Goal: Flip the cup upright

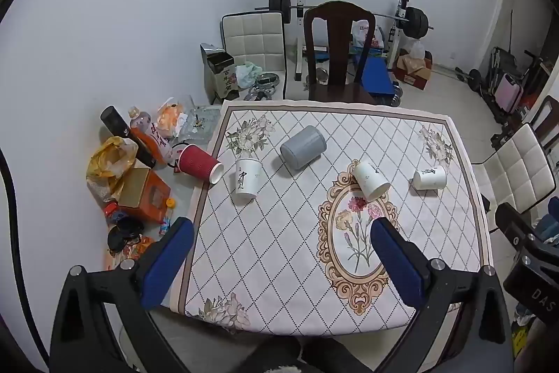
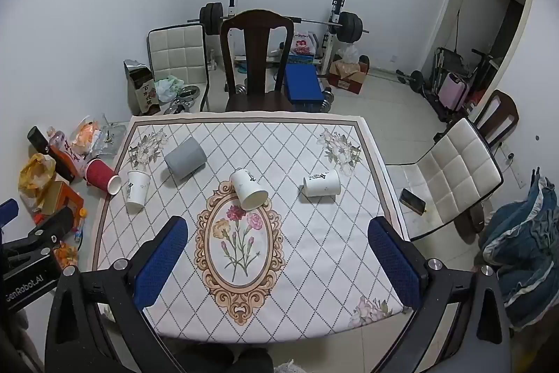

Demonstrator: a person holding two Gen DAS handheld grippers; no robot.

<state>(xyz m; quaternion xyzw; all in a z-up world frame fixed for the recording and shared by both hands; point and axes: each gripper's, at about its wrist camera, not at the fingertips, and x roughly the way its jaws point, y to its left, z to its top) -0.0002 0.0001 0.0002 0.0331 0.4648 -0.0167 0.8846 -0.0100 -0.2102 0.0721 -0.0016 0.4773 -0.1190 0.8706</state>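
Note:
Several cups are on a floral tablecloth (image 1: pixel 279 250) (image 2: pixel 314 250). A grey cup (image 1: pixel 303 146) (image 2: pixel 185 159) lies on its side at the back left. A red ribbed cup (image 1: pixel 200 162) (image 2: pixel 103 178) lies on its side at the cloth's left edge. A white paper cup (image 1: pixel 247 179) (image 2: pixel 137 190) stands upside down beside it. A second white cup (image 1: pixel 371 180) (image 2: pixel 248 188) lies on its side mid-table, a third (image 1: pixel 430 177) (image 2: pixel 322 182) further right. My left gripper (image 1: pixel 279 263) and right gripper (image 2: pixel 277 263) are open and empty, above the near edge.
Snack bags, bottles and an orange box (image 1: pixel 145 194) clutter the table left of the cloth. A dark wooden chair (image 1: pixel 337 51) (image 2: pixel 256 58) stands behind the table. A white padded chair (image 2: pixel 450 177) with a phone (image 2: pixel 413 201) stands at the right. Gym gear lines the wall.

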